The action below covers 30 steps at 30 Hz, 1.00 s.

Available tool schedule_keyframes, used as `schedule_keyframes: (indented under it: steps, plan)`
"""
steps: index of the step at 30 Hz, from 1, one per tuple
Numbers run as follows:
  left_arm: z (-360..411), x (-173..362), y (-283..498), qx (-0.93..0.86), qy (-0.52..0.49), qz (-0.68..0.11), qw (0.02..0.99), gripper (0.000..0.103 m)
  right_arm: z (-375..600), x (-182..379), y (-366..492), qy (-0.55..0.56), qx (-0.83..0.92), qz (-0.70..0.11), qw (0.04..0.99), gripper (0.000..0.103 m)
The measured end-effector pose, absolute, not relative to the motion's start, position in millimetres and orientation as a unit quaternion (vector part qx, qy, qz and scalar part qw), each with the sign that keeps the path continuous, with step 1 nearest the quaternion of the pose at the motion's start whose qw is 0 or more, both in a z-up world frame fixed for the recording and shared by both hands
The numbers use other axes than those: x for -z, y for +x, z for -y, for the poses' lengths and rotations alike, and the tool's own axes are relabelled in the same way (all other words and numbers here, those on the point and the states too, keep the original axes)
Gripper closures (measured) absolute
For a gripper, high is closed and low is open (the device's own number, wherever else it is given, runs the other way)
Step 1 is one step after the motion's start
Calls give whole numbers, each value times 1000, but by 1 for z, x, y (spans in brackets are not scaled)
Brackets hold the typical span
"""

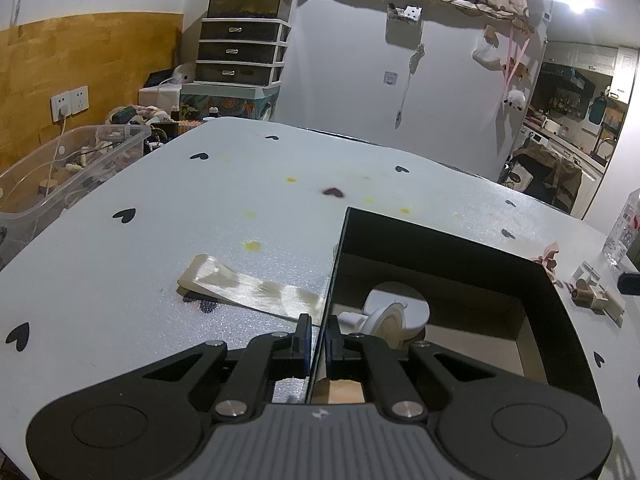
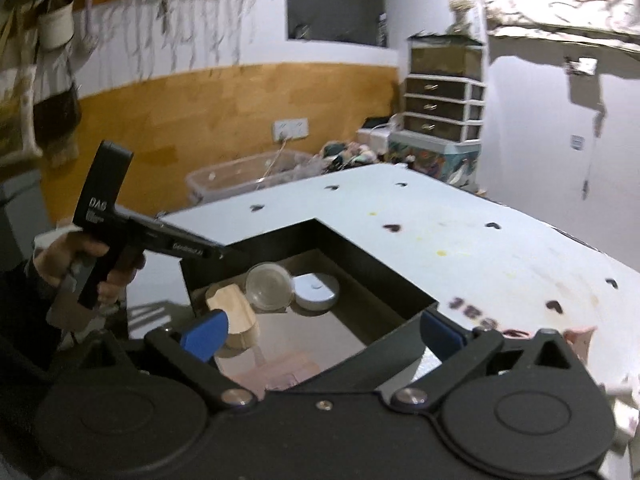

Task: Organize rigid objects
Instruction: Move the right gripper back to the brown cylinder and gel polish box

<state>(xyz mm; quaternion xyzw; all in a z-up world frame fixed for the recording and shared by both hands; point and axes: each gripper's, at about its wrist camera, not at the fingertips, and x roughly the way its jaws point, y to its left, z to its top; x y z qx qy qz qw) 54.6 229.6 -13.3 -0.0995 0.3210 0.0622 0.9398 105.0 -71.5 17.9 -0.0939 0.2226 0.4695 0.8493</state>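
Observation:
A black box [image 1: 440, 240] with a brown floor stands on the white heart-dotted table [image 1: 160, 240]. My left gripper [image 1: 319, 336] is shut on the box's thin left wall. In the right wrist view a hand holds that left gripper [image 2: 228, 254] at the rim of the box [image 2: 384, 268]. Inside lie a white round disc [image 2: 316, 290], a clear round container [image 2: 268, 286], a wooden block [image 2: 234, 314] and something pink [image 2: 280, 372]. My right gripper [image 2: 324, 334] hangs over the box's near corner, open wide with nothing between its blue pads.
A cream ribbon strip [image 1: 248, 286] lies on the table left of the box. Small wooden pieces [image 1: 596, 292], a pink item [image 1: 548, 258] and a clear bottle [image 1: 624, 228] sit at the right. A clear plastic bin [image 1: 68, 168] stands beyond the table's left edge.

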Motion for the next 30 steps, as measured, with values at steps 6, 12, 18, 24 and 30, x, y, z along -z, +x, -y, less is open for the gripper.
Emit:
schedule_keyframes:
  steps: [6, 12, 18, 24, 30]
  plan:
    - [-229, 13, 55, -62, -98, -321, 940, 97, 95, -5, 105, -47, -429, -218, 875, 0]
    - [-229, 13, 55, -63, -98, -321, 940, 97, 124, 12, 112, -8, -363, -216, 906, 0]
    - [-229, 13, 55, -63, -98, -321, 940, 97, 157, 24, 133, 29, -285, -258, 923, 0]
    - [-229, 13, 55, -62, -98, -321, 940, 97, 184, 42, 156, 40, -209, -292, 933, 0]
    - [-229, 13, 55, -63, -98, -321, 940, 97, 196, 56, 187, 13, -161, -320, 934, 0]
